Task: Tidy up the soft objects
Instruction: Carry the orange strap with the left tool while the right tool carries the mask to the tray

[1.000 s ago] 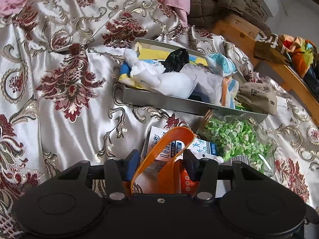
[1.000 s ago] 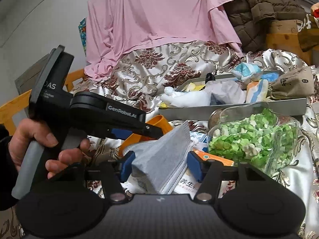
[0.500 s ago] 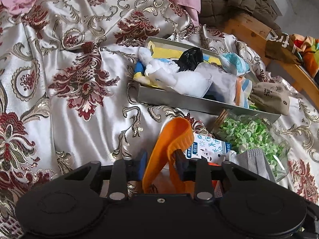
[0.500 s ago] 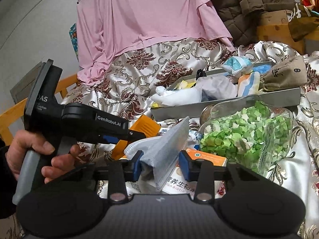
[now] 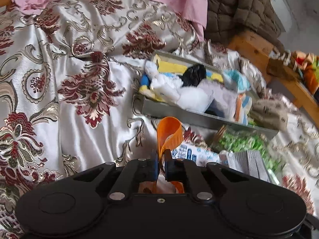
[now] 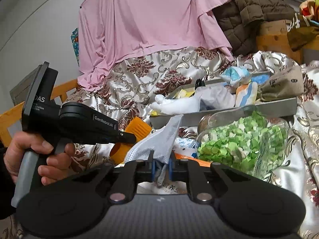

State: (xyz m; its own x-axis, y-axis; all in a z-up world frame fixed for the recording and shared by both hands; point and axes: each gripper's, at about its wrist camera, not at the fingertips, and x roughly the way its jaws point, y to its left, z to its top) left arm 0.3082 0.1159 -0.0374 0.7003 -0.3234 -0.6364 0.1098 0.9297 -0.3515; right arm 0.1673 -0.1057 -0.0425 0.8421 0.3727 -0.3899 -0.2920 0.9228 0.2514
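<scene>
Clamping tight: left gripper [image 5: 161,164] pinches the orange strap [image 5: 169,133], right gripper [image 6: 161,167] pinches the grey face mask [image 6: 159,141]. Metal tray [image 5: 199,117] at 1 o'clock of strap.

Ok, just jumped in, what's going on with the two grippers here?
A person is working both handheld grippers over a patterned bedspread. The left gripper is shut on an orange strap; the right gripper is shut on a grey face mask. A metal tray just beyond already holds several soft items, beside a jar of green bits. Neither piece has reached the tray yet.
</scene>
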